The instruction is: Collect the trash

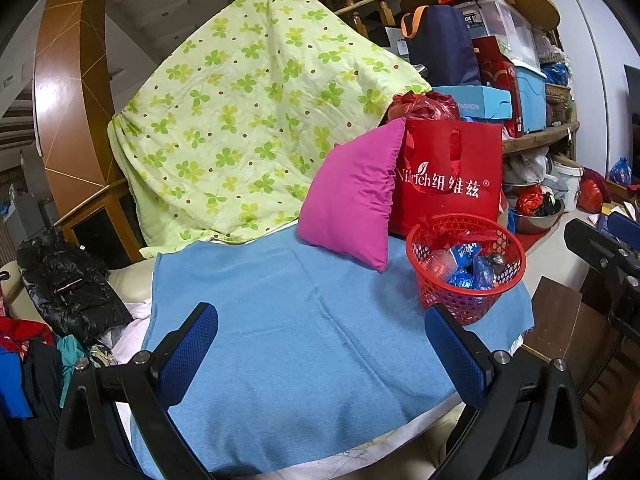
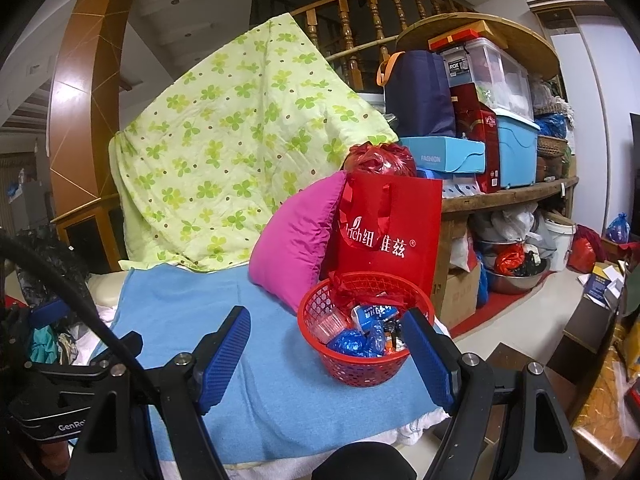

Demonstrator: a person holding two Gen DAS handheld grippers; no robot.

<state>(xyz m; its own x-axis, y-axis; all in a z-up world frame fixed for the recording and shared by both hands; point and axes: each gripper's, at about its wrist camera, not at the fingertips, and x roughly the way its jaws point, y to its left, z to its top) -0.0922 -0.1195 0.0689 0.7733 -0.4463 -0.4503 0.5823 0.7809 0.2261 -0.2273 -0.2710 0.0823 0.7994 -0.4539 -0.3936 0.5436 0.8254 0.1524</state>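
Observation:
A red mesh basket [image 1: 466,268] stands at the right edge of a blue cloth [image 1: 300,320]. It holds crumpled blue wrappers [image 1: 474,272] and clear plastic scraps. It also shows in the right wrist view [image 2: 366,330], with the blue wrappers [image 2: 358,340] inside. My left gripper [image 1: 320,344] is open and empty above the blue cloth, left of the basket. My right gripper [image 2: 326,340] is open and empty, its right finger just in front of the basket's right rim.
A pink cushion [image 1: 352,196] and a red tote bag [image 1: 452,176] stand behind the basket. A green clover quilt [image 1: 248,108] drapes behind. Cluttered wooden shelves [image 2: 508,196] are on the right, dark clothes [image 1: 68,284] on the left. The floor drops off right of the cloth.

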